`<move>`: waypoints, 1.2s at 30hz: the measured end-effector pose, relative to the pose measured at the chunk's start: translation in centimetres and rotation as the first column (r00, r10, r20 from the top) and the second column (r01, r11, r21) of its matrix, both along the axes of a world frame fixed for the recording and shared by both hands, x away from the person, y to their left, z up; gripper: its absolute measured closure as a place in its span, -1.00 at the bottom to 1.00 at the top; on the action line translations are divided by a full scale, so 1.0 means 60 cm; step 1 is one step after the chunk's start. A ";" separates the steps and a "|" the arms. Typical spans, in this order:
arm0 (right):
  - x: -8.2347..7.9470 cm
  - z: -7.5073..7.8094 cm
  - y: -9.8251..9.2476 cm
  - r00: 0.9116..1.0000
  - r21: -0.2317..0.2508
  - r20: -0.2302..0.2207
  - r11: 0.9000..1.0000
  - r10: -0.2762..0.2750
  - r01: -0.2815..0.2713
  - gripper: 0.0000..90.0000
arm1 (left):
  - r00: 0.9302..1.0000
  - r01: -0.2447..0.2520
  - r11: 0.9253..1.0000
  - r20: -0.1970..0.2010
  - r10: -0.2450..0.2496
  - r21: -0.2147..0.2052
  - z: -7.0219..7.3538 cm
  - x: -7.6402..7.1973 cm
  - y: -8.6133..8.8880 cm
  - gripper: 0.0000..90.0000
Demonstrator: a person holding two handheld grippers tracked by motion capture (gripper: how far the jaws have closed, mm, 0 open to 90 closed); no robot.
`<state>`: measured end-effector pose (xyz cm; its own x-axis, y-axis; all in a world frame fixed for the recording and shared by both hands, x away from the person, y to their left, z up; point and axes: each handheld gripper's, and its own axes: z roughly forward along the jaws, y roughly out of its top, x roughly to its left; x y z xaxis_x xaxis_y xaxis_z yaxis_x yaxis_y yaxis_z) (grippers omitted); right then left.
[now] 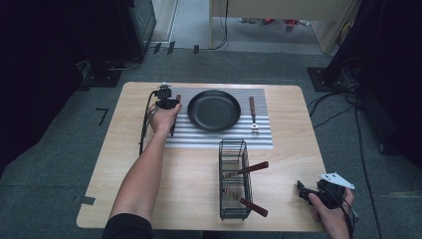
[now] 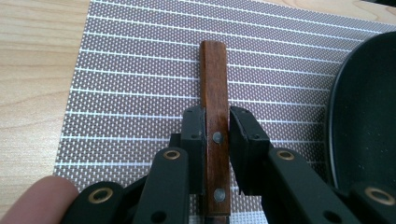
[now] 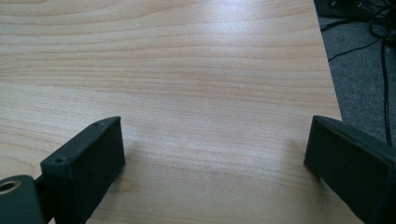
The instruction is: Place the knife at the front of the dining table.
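Observation:
A utensil with a brown wooden handle (image 2: 214,74) lies on the grey striped placemat (image 2: 130,84), just left of the black pan (image 1: 214,110). My left gripper (image 2: 215,126) is shut on that handle, its pads pressing both sides near the first rivet. From above, the left gripper (image 1: 174,106) sits at the mat's left edge, with the handle's end (image 1: 177,97) sticking out beyond it. At the table's front right corner my right gripper (image 1: 301,188) rests low over bare wood. Its jaws stand wide apart with nothing between them, and the right gripper (image 3: 215,154) is open.
A black wire basket (image 1: 234,179) stands in the front middle, with wooden-handled utensils (image 1: 249,169) poking out to the right. Another wooden-handled utensil (image 1: 253,114) lies on the placemat (image 1: 219,137) right of the pan. The pan's rim (image 2: 369,116) is close to the held handle. Cables run over the floor on the right.

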<state>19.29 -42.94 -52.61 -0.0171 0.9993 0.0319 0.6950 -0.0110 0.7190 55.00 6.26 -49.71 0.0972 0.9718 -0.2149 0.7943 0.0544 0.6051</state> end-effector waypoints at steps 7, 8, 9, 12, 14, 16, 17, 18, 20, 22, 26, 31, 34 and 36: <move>0.000 0.000 0.000 1.000 0.000 0.000 1.000 0.000 0.000 -0.90 | 1.000 -0.011 1.000 0.007 0.011 0.003 -0.001 0.002 0.001 0.73; 0.000 0.000 0.000 1.000 0.000 0.000 1.000 0.000 0.000 -0.90 | 1.000 -0.012 1.000 0.008 0.012 0.004 -0.001 0.003 0.002 0.73; 0.000 0.000 0.000 1.000 0.000 0.000 1.000 0.000 0.000 -0.90 | 1.000 -0.012 1.000 0.008 0.012 0.004 -0.001 0.003 0.002 0.73; 0.000 0.000 0.000 1.000 -0.001 0.000 1.000 0.000 0.000 -0.90 | 1.000 -0.014 1.000 0.005 0.014 0.007 0.000 0.005 0.003 0.72; 0.000 0.000 0.000 1.000 -0.002 0.000 1.000 0.000 0.000 -0.90 | 1.000 -0.015 1.000 0.006 0.015 0.006 -0.001 0.005 0.003 0.72; 0.000 0.000 0.000 1.000 -0.001 0.000 1.000 0.000 0.000 -0.90 | 1.000 -0.016 1.000 0.004 0.016 0.003 -0.001 0.005 0.003 0.72; 0.000 0.000 0.000 1.000 -0.002 0.000 1.000 0.000 0.000 -0.90 | 1.000 -0.016 1.000 0.005 0.015 0.004 -0.001 0.005 0.003 0.72; 0.000 0.000 0.000 1.000 -0.001 0.000 1.000 0.000 0.000 -0.90 | 1.000 -0.012 1.000 0.005 0.012 0.007 -0.001 0.005 0.002 0.72; 0.000 0.000 0.000 1.000 -0.002 0.000 1.000 0.000 0.000 -0.90 | 1.000 -0.013 1.000 0.004 0.013 0.007 -0.001 0.005 0.002 0.72; 0.000 0.000 0.000 1.000 -0.002 -0.001 1.000 0.000 0.000 -0.90 | 1.000 -0.013 1.000 0.004 0.013 0.006 -0.001 0.005 0.002 0.71; 0.000 0.000 0.000 1.000 -0.002 -0.001 1.000 0.000 0.000 -0.90 | 1.000 -0.011 1.000 0.000 0.011 -0.007 0.000 0.005 0.003 0.66; 0.000 0.000 0.000 1.000 -0.002 -0.001 1.000 0.000 0.000 -0.90 | 1.000 -0.005 1.000 0.005 0.005 -0.017 0.002 0.005 0.004 0.55; 0.000 0.000 0.000 1.000 -0.001 -0.001 1.000 -0.001 0.001 -0.90 | 1.000 -0.004 1.000 0.003 0.004 -0.023 0.004 0.006 0.005 0.53; 0.000 0.000 0.000 1.000 -0.002 -0.001 1.000 0.000 0.000 -0.90 | 1.000 -0.004 1.000 -0.001 0.004 -0.021 0.005 0.006 0.005 0.53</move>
<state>19.29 -42.92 -52.61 -0.0168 0.9994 0.0298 0.6955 -0.0097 0.7185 55.37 6.58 -49.39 0.0927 0.9674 -0.2357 0.7945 0.0708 0.6031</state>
